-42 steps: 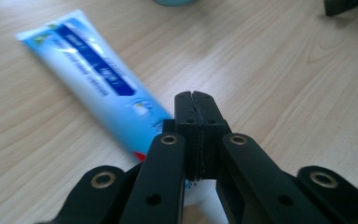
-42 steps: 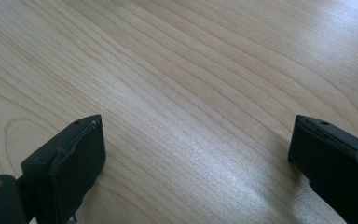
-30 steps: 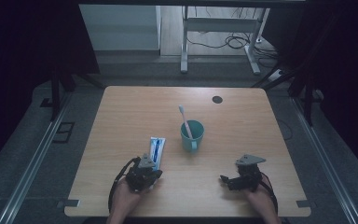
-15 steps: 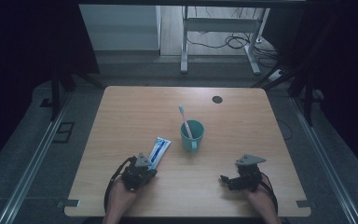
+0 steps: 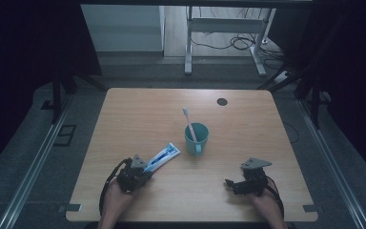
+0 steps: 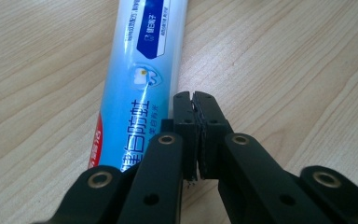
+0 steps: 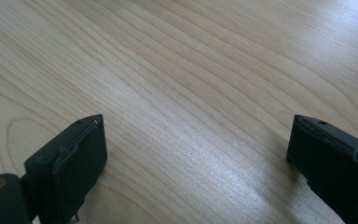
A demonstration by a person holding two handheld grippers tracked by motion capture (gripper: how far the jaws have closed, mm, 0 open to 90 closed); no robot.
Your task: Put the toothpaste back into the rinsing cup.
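On pale wood table (image 5: pixel 248 138) — dark room around.

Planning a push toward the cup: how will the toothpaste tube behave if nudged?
The toothpaste tube lies flat on the table, so it will probably slide, not roll. Its glossy skin looks slippery and soft, likely denting under the left claw.

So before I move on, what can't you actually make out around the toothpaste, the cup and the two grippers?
- Toothpaste tube: the left gripper view cuts off both ends, and the left gripper, jaws shut, hides whether they pinch the tube's edge.
- Its print is too small in the high view.
- Teal cup: the wall hides its inside and the toothbrush base.
- Right gripper: jaw bases cut off.
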